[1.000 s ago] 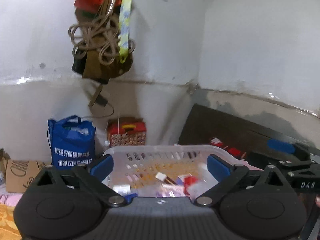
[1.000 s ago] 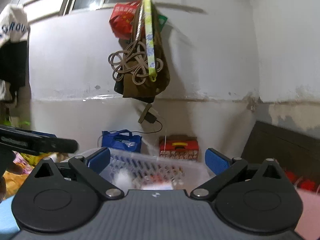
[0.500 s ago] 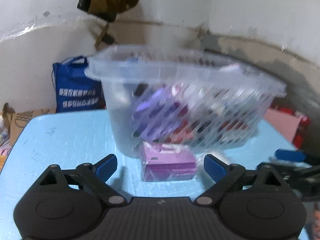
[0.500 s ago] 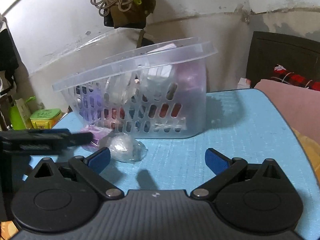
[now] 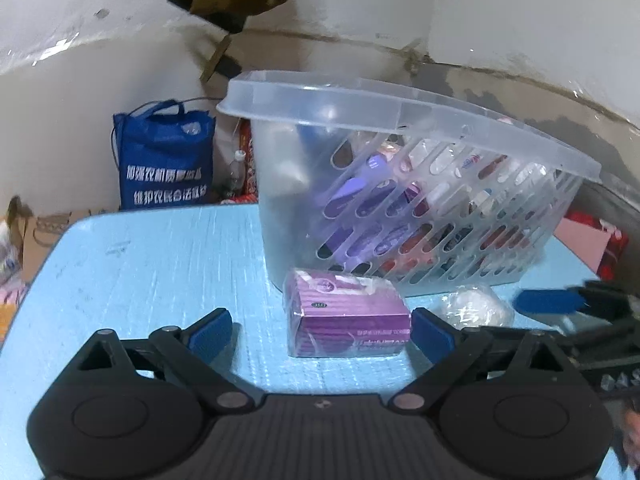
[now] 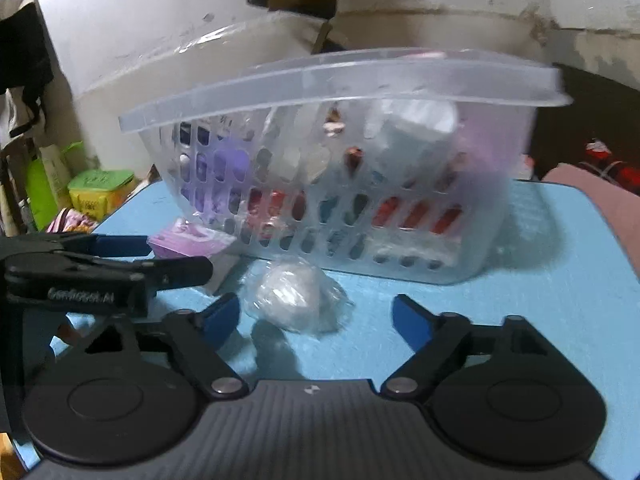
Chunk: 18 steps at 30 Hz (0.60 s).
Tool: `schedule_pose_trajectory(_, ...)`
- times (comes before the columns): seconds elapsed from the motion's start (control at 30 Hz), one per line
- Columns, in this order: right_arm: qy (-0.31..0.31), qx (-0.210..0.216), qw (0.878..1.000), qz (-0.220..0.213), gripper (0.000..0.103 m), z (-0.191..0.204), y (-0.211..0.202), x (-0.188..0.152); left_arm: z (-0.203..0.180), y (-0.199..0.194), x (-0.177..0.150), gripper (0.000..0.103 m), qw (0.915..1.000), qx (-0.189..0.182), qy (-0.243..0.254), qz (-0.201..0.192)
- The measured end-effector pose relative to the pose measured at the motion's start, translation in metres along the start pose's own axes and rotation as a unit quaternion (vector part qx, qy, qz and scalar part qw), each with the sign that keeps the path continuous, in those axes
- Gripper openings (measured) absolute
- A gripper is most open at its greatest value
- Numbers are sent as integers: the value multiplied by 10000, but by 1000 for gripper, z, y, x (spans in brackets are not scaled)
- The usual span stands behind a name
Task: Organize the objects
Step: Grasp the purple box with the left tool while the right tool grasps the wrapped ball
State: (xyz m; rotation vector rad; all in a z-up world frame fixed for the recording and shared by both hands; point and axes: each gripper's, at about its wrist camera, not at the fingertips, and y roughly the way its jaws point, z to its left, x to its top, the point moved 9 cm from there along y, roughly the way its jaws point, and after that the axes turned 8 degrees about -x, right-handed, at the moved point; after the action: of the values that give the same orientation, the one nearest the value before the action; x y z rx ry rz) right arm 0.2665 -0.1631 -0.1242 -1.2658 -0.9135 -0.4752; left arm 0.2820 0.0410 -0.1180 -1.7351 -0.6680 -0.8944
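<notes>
Box (image 5: 347, 312) and wrapped ball (image 6: 294, 296) lie at the basket's (image 6: 360, 80) 6 o'clock, left tool (image 5: 322, 330) open around the box, right tool (image 6: 316, 316) closing empty toward the ball, each needing to advance.

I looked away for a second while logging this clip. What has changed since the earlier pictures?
Both grippers have come down from basket-top height to the blue table. The left gripper now brackets the purple box, not gripping. The right gripper is closing near the white wrapped bundle, not touching. Basket, box and bundle stayed put.
</notes>
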Motion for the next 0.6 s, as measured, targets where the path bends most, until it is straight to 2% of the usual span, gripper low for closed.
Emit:
schedule_pose_trajectory(0.03, -44, 0, 10000, -1, 79, 1, 3, 2, 0, 0, 0, 96, 10000, -1, 53, 4)
schedule_pose_trajectory(0.13, -137, 137, 9998, -7, 57, 4, 3, 3, -4, 4, 1, 96, 9999, -18, 126, 69)
schedule_pose_trajectory(0.23, -218, 91, 9997, -26, 56, -1, -1, 0, -16, 11, -2, 92, 9985, -74, 464, 295)
schedule_pose_trajectory(0.27, -218, 123, 9997, -24, 55, -3, -3, -1, -21, 13, -2, 86, 9976, -57, 609, 314)
schedule_pose_trajectory(0.3, -203, 136, 9997, -24, 54, -6, -4, -1, -23, 13, -2, 75, 9970, 30, 704, 305)
schedule_pose_trajectory(0.33, -141, 115, 9998, -36, 54, -11, -6, -1, -24, 13, -1, 69, 9968, 142, 742, 270)
schedule_pose_trajectory(0.47, 43, 100, 9997, -209, 53, -25, -19, -4, -32, -3, 1, 69, 9982, -93, 573, -145)
schedule_pose_trajectory(0.6, 38, -37, 9987, -503, 53, -33, -32, -4, -43, -19, -1, 69, 9952, -339, 753, -520)
